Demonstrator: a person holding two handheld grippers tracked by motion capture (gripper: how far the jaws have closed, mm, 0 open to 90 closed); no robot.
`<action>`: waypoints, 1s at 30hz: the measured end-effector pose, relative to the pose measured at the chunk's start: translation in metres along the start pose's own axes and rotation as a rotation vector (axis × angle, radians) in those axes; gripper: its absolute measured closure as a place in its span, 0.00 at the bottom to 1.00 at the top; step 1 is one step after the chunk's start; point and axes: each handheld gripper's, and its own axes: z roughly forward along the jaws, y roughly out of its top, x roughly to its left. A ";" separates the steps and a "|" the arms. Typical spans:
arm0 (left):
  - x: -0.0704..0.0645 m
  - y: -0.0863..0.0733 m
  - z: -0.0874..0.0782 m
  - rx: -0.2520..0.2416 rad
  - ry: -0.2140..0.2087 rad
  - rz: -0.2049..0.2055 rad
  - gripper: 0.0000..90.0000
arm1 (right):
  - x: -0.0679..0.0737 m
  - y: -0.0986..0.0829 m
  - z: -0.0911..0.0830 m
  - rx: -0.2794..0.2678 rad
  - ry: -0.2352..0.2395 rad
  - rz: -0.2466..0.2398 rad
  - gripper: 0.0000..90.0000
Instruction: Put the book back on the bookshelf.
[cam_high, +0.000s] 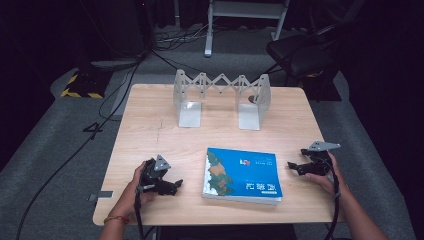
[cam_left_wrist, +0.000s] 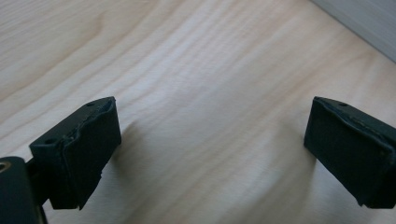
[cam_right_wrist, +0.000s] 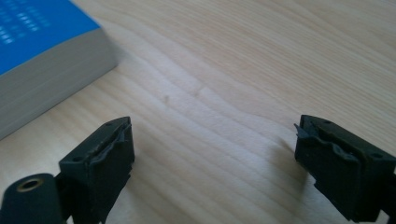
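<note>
A blue book (cam_high: 242, 176) lies flat on the wooden table (cam_high: 145, 130), near the front edge. My left gripper (cam_high: 176, 186) rests on the table to the book's left, pointing toward it; in the left gripper view it (cam_left_wrist: 212, 154) is open over bare wood. My right gripper (cam_high: 292, 167) sits just right of the book, jaws toward it. In the right gripper view it (cam_right_wrist: 215, 168) is open with nothing between the jaws, and the book's corner (cam_right_wrist: 42, 60) with its page edges lies at the upper left.
A grey expanding metal book rack (cam_high: 221, 97) stands at the back middle of the table, with two upright end plates. A black chair (cam_high: 300, 52) and cables (cam_high: 115, 90) are on the floor beyond the table.
</note>
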 end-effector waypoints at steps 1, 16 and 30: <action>-0.004 0.000 0.000 -0.001 -0.012 0.018 0.05 | 0.001 0.000 -0.001 0.003 0.014 -0.014 0.13; -0.034 0.007 0.008 0.014 -0.115 0.123 0.00 | 0.046 0.004 -0.002 0.031 0.187 -0.178 0.18; -0.037 0.012 0.012 0.014 -0.104 0.113 0.01 | 0.053 0.021 0.016 0.019 0.127 -0.157 0.18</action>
